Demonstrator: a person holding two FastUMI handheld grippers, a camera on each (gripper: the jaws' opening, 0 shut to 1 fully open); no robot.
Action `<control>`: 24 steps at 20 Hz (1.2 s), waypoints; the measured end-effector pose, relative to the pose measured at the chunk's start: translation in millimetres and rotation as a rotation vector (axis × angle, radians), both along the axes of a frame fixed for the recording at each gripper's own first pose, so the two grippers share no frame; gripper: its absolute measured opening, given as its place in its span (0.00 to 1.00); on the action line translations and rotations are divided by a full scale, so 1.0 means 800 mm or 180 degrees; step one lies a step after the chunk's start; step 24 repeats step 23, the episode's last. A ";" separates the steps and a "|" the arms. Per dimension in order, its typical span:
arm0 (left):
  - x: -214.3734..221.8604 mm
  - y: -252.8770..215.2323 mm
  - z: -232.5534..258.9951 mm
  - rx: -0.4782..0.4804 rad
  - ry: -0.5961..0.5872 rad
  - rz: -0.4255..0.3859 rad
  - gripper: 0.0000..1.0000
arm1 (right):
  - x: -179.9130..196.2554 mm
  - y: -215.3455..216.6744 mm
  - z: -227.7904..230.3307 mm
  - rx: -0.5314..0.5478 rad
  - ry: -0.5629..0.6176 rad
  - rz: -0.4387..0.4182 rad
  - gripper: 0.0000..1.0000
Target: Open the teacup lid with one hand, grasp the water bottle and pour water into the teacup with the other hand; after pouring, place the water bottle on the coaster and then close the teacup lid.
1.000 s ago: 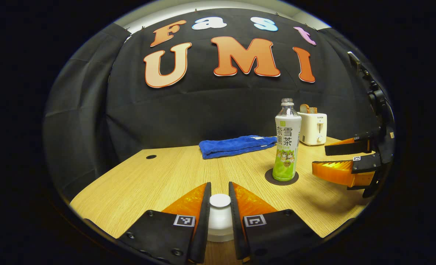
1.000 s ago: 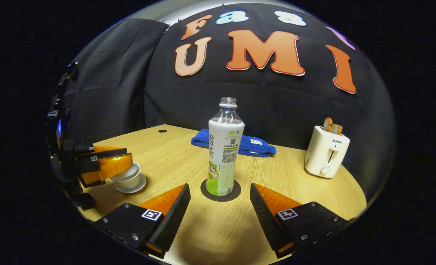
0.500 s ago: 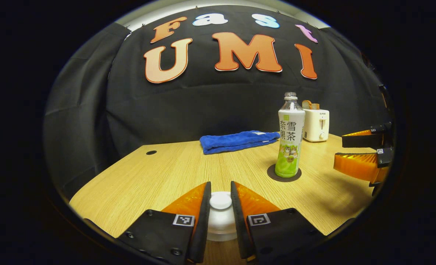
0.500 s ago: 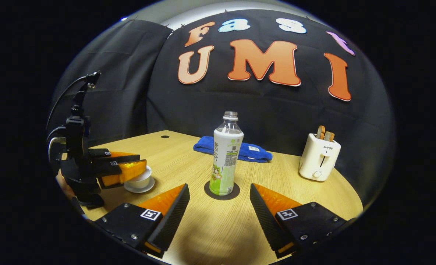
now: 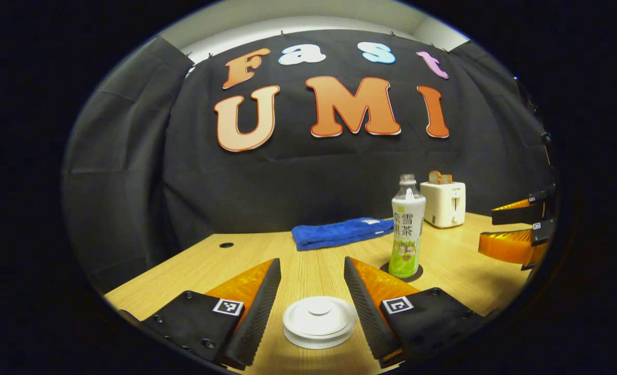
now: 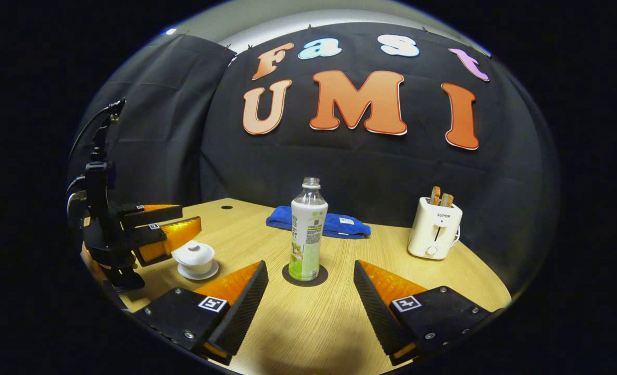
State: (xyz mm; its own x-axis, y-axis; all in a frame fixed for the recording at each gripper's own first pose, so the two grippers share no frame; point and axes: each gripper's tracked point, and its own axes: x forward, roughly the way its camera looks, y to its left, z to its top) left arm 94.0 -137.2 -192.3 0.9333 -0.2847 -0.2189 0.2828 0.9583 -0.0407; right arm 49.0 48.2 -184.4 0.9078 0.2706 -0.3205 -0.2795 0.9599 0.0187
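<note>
While the lid (image 5: 319, 319) sits on the teacup (image 6: 195, 257) and the bottle (image 6: 306, 232) on its coaster (image 6: 304, 275), both grippers, left gripper (image 5: 312, 302) and right gripper (image 6: 311, 296) (jaws released, empty), best withdraw clear without nudging either.

The white teacup lid (image 5: 319, 321) sits closed on the white teacup (image 6: 194, 259), which stands on its saucer (image 6: 199, 273), below and between the left gripper (image 5: 312, 302)'s spread fingers, apparently untouched. The uncapped water bottle (image 6: 307, 230), green-and-white labelled, stands upright on the dark round coaster (image 6: 304, 275), centred ahead of the open right gripper (image 6: 311, 302).
</note>
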 end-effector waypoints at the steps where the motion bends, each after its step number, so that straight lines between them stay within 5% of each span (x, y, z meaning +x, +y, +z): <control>1: -0.001 0.003 0.007 -0.0054 0.0011 0.0005 0.77 | -0.003 -0.002 0.002 0.0013 -0.0010 -0.0009 0.99; 9: -0.004 0.051 0.099 -0.0301 -0.0237 0.0174 0.93 | -0.012 -0.001 0.056 0.0211 -0.0249 -0.0084 0.99; 24: -0.015 0.068 0.176 -0.0426 -0.0420 0.0229 0.92 | -0.016 -0.012 0.129 0.0350 -0.0553 -0.0285 0.99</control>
